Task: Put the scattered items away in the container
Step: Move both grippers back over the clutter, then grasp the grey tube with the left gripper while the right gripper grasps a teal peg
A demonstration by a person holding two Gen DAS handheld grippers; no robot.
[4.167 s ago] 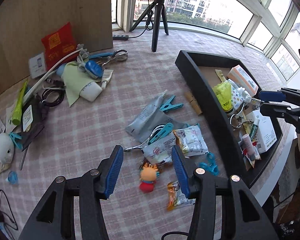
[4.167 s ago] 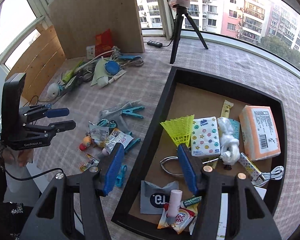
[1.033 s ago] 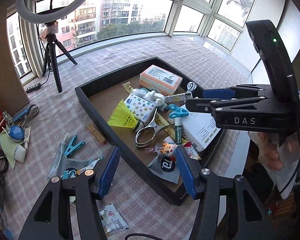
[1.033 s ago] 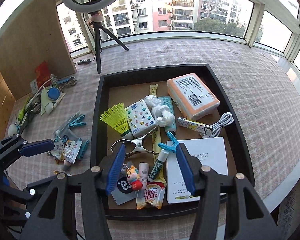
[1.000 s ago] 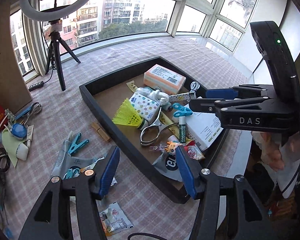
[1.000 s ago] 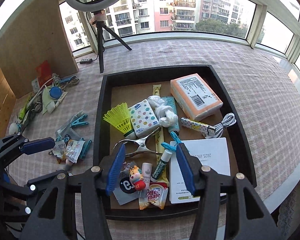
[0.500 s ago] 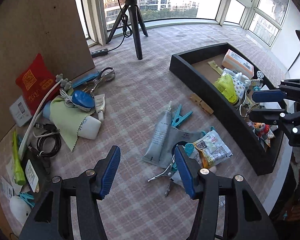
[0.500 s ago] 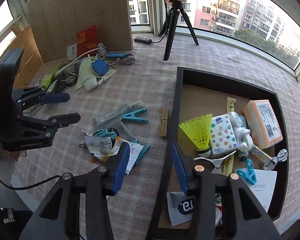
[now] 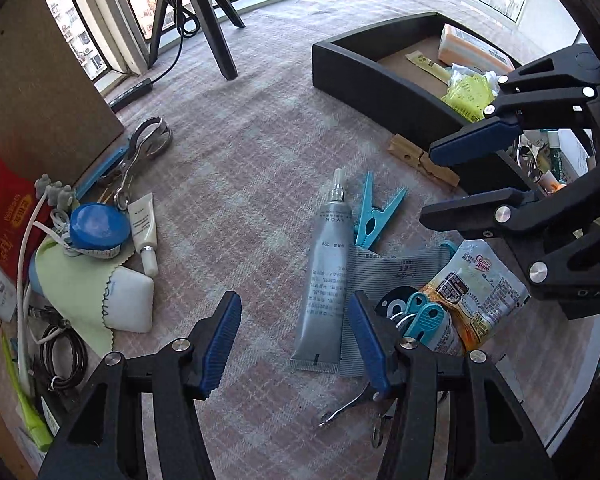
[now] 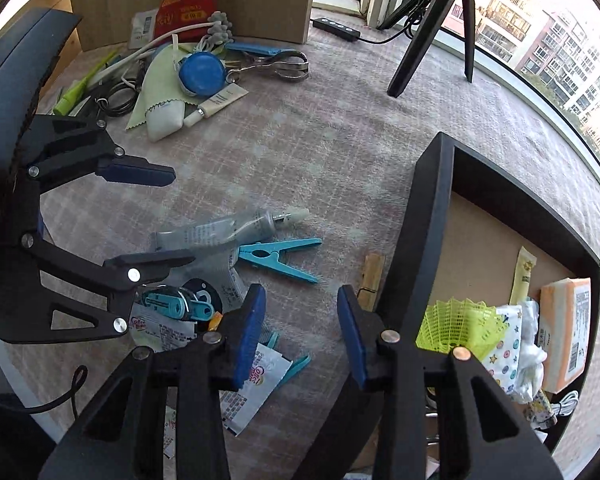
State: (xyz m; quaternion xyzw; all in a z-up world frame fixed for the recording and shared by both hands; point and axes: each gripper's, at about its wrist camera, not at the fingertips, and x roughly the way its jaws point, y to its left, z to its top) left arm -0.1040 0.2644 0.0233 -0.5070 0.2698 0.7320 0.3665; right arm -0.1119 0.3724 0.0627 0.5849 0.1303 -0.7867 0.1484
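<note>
Lying flat: creased grey tube point(image 9: 327, 268)

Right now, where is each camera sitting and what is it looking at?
Left wrist: on the left gripper, looking steeply down at the gray tube; its own open fingers show, and the right gripper.
Right wrist: on the right gripper, looking down beside the black tray; the left gripper shows.
Both show the tube and blue clothespin.

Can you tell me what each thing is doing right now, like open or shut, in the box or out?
Left hand-held gripper: open, empty.
Right hand-held gripper: open, empty.
Grey tube: capped, lying on the cloth.
Teal peg: shut, outside the box.
Wooden peg: outside, beside the box wall.
Shuttlecock: in the box.
</note>
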